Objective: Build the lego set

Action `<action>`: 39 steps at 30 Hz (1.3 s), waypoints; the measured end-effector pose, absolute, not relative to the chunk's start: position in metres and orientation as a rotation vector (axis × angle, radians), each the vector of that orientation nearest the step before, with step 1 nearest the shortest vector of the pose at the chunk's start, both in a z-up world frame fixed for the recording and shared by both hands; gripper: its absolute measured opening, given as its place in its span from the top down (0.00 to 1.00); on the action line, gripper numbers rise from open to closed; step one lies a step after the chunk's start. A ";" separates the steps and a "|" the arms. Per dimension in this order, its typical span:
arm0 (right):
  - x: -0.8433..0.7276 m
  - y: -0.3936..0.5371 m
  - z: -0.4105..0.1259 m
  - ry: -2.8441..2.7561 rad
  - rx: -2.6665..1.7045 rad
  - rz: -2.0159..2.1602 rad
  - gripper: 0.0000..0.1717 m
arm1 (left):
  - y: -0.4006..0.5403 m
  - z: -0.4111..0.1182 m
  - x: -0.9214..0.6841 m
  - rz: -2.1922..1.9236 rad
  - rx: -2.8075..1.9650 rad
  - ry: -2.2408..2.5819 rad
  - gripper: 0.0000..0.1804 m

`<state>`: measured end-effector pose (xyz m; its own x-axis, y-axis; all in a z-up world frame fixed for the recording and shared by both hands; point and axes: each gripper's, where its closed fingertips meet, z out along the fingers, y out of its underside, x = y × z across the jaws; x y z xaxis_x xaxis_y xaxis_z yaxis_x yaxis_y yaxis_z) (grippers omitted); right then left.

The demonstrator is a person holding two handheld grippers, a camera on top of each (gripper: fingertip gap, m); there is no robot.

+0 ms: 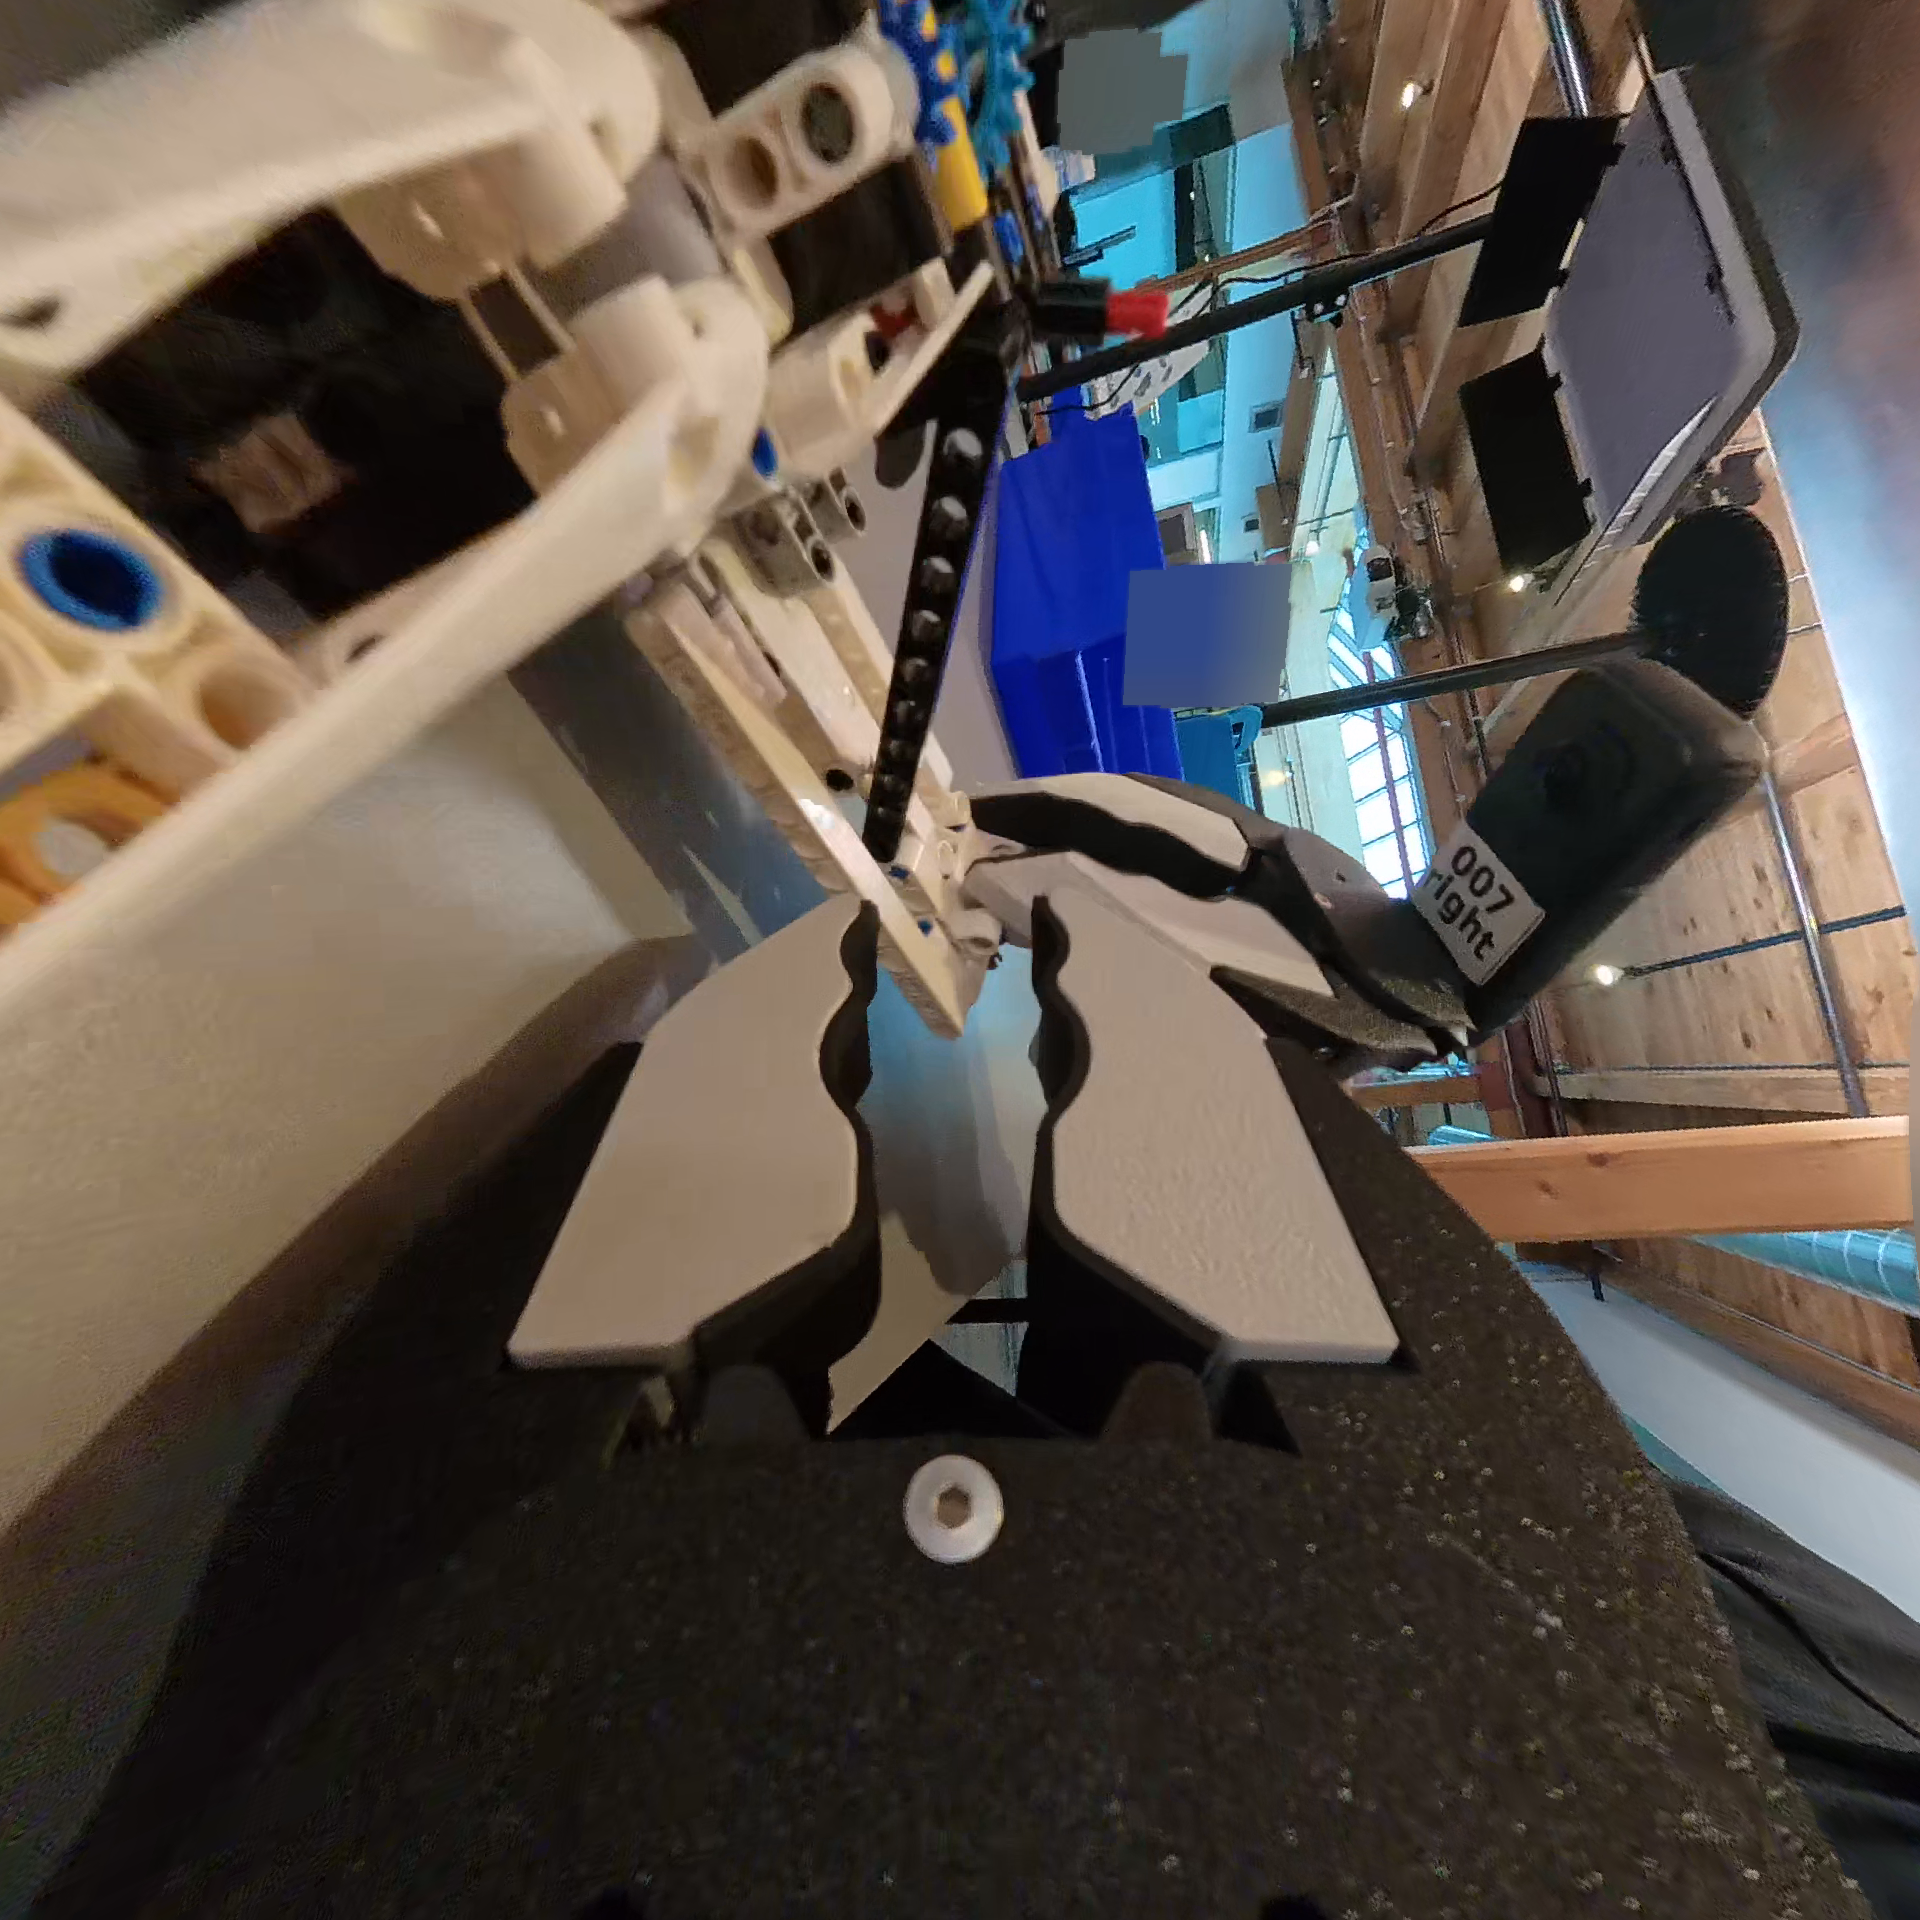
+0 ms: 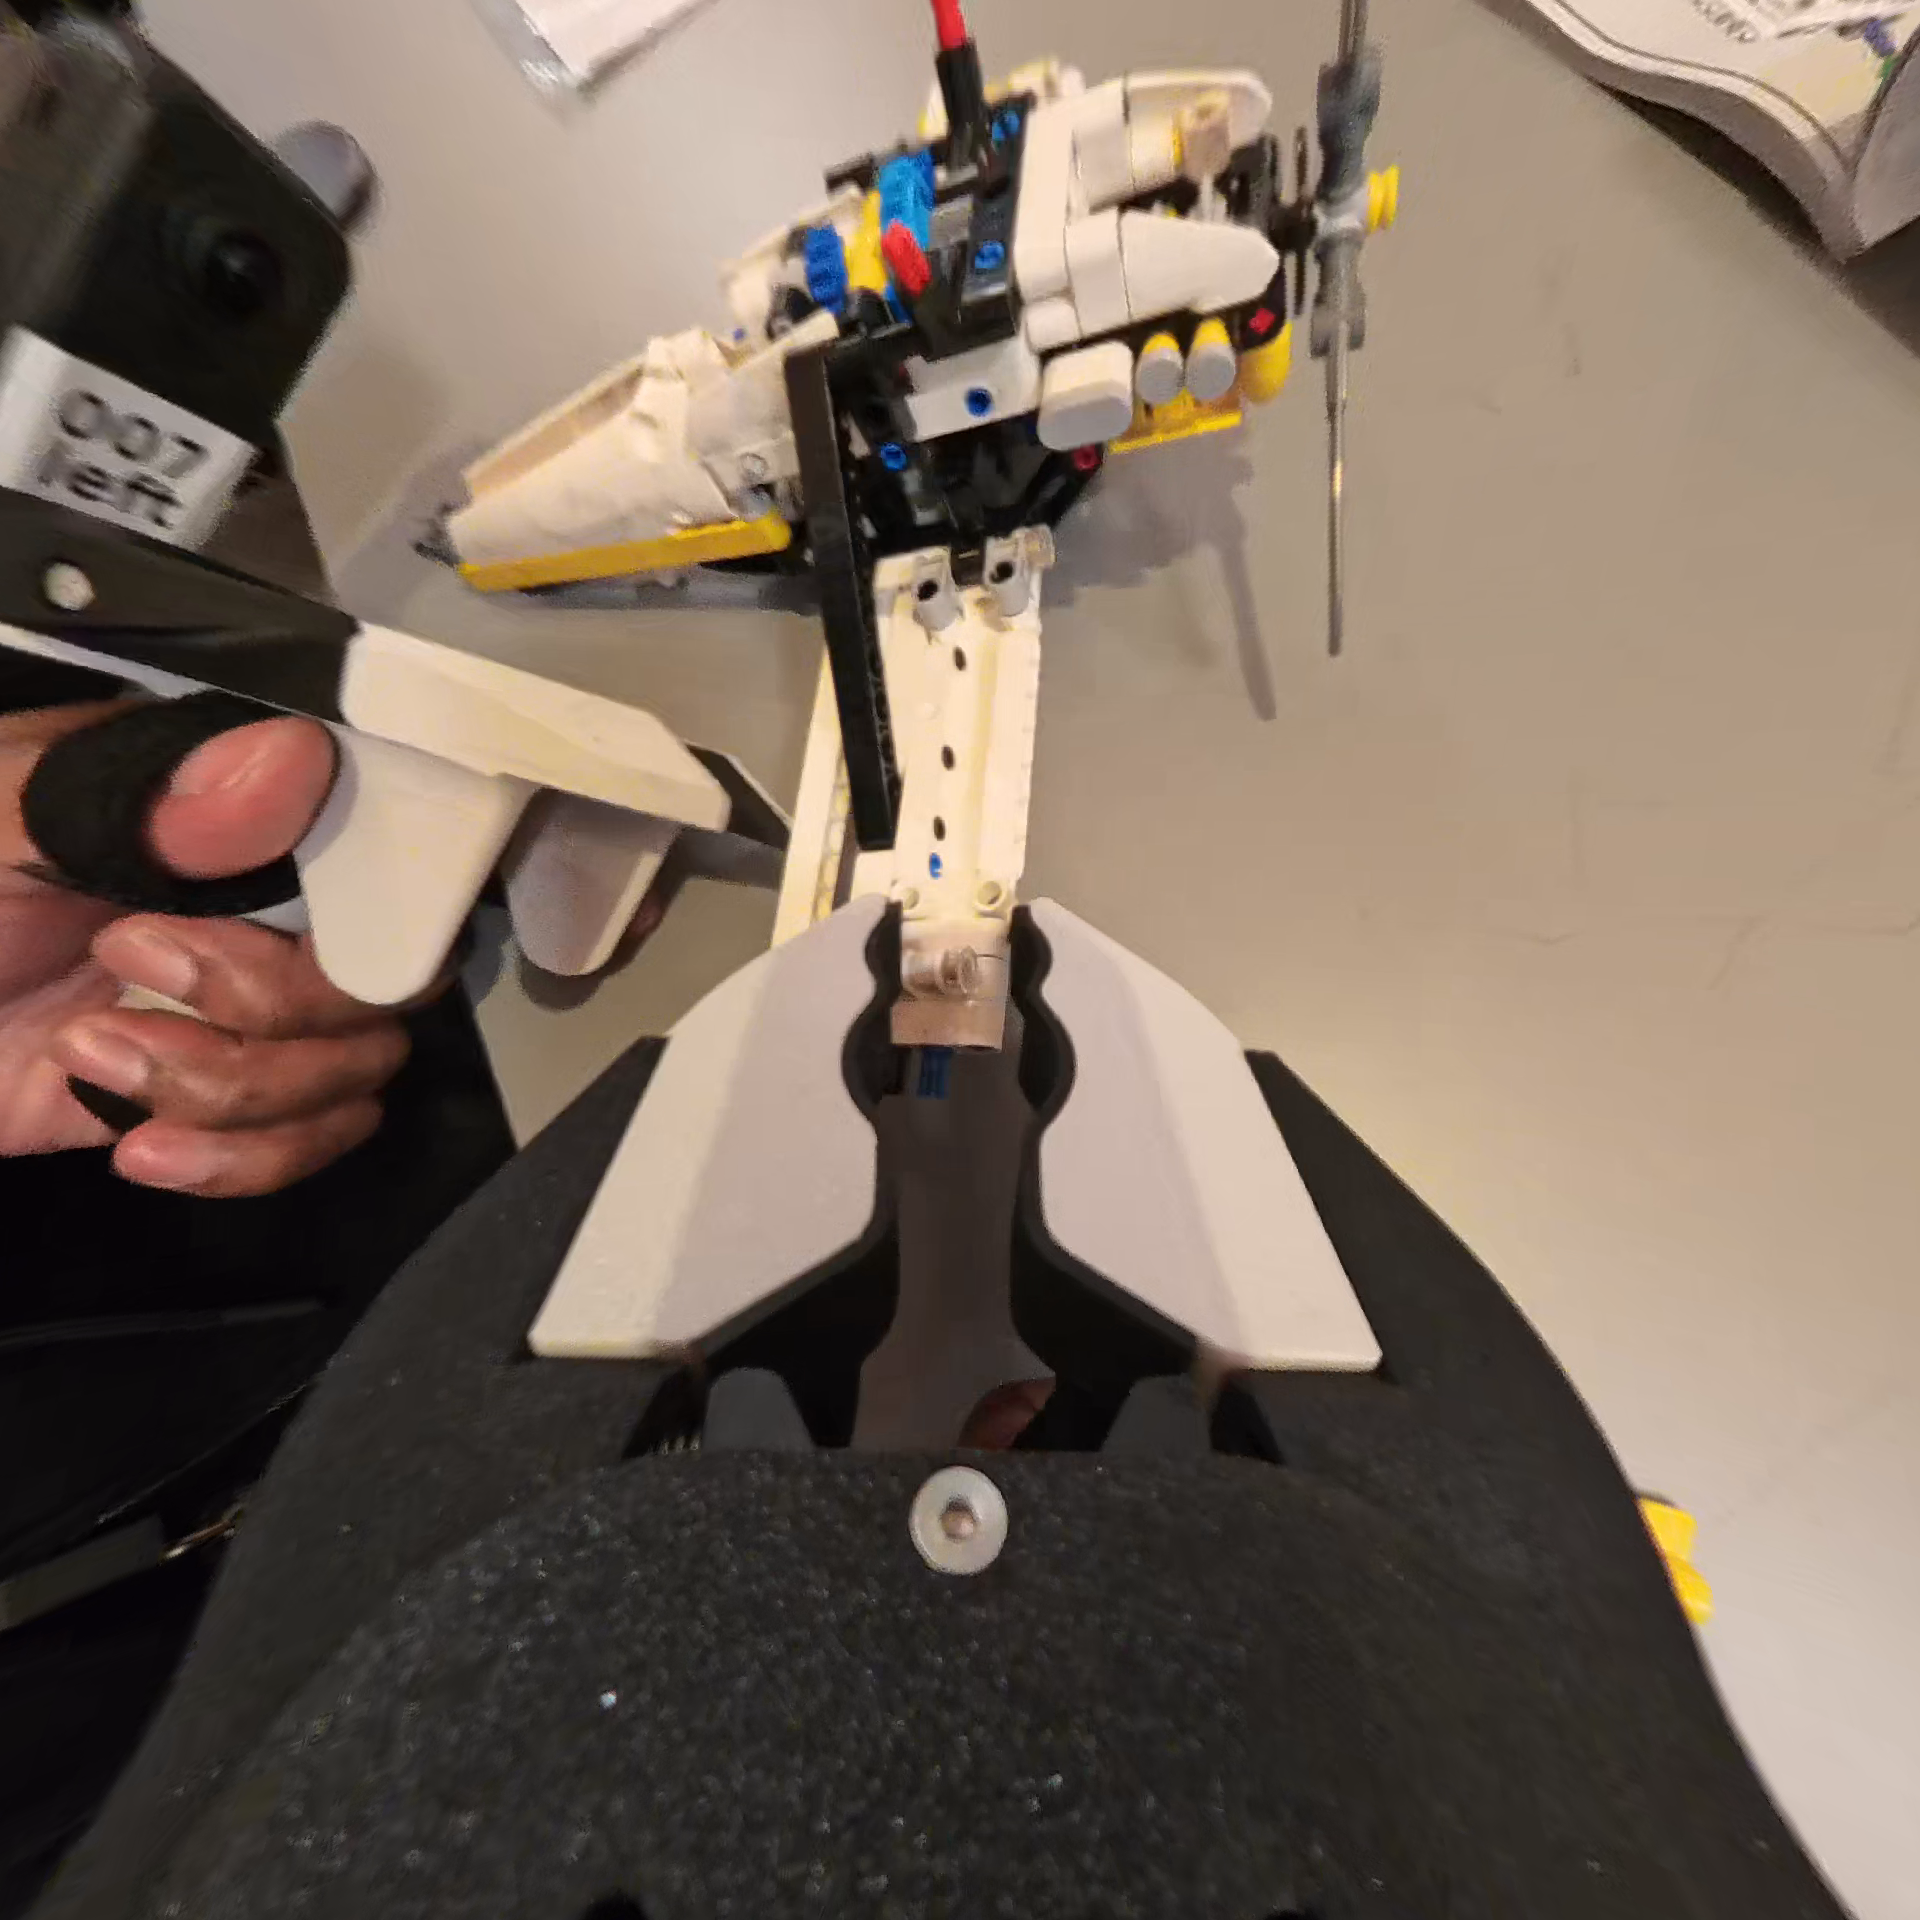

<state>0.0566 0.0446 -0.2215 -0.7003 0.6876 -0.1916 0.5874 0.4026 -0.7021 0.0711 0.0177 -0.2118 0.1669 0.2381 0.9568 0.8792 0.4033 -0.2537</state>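
The right gripper [image 2: 954, 971] has its jaws narrowed onto the tail end of a white brick-built aircraft model [image 2: 1039, 301], both black pads pressed against the small grey block at the tip of the model's white tail boom [image 2: 966, 748]. The model's body stands on a pale, matte bench [image 2: 1455, 935], well ahead of the jaws, with a grey propeller [image 2: 1340, 249] at its nose, yellow plates along its underside and a black perforated beam [image 2: 847, 644] running down beside the boom.

The left gripper [image 1: 951, 971] comes in from the side of the boom. Its jaws stand partly apart, with the edge of the boom's white plate [image 1: 914, 935] lying against the left pad and a clear gap to the right one. In the right wrist view a hand [image 2: 177, 935] holds this gripper just beside the boom.

On the bench lie a printed booklet [image 2: 1766, 94] at the far right corner and another sheet [image 2: 592, 31] at the far edge. The left wrist view is tilted and shows a room with light wooden panelling [image 1: 1766, 935], blue bins [image 1: 1081, 582], black stands with dark panels [image 1: 1538, 208] and bright windows beyond.
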 end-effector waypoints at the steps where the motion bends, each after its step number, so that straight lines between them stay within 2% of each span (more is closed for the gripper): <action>1: 0.057 0.044 -0.220 -2.527 -1.161 1.216 0.88 | 0.018 -0.212 0.072 -0.624 -1.105 -1.363 0.84; 2: 0.056 0.046 -0.221 -2.531 -1.161 1.220 0.90 | 0.017 -0.212 0.071 -0.617 -1.106 -1.362 0.84; 9: 0.059 0.052 -0.232 -2.540 -1.086 1.102 0.78 | 0.017 -0.211 0.071 -0.616 -1.103 -1.350 0.84; 11: 0.061 0.056 -0.240 -2.546 -1.064 0.998 0.70 | 0.018 -0.210 0.072 -0.619 -1.111 -1.338 0.83; 16: 0.071 0.044 -0.257 -2.593 -1.038 0.908 0.57 | 0.013 -0.212 0.076 -0.530 -1.198 -1.304 0.78; 18: 0.068 0.042 -0.259 -2.582 -0.998 0.867 0.61 | 0.010 -0.213 0.078 -0.480 -1.248 -1.295 0.76; 20: 0.066 0.038 -0.258 -2.594 -0.975 0.866 0.70 | 0.007 -0.213 0.081 -0.461 -1.268 -1.287 0.74; 29: 0.071 0.023 -0.248 -2.694 -1.039 0.892 0.71 | -0.011 -0.214 0.097 -0.494 -1.246 -1.340 0.66; 39: 0.087 0.006 -0.223 -2.695 -1.154 1.142 0.71 | -0.014 -0.212 0.089 -0.499 -1.152 -1.379 0.68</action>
<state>0.0870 0.0056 -0.2231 -0.7312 0.6263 -0.2704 0.6298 0.4676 -0.6202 0.0885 -0.0144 -0.2123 0.2022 0.3337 0.9207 0.8453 0.4153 -0.3362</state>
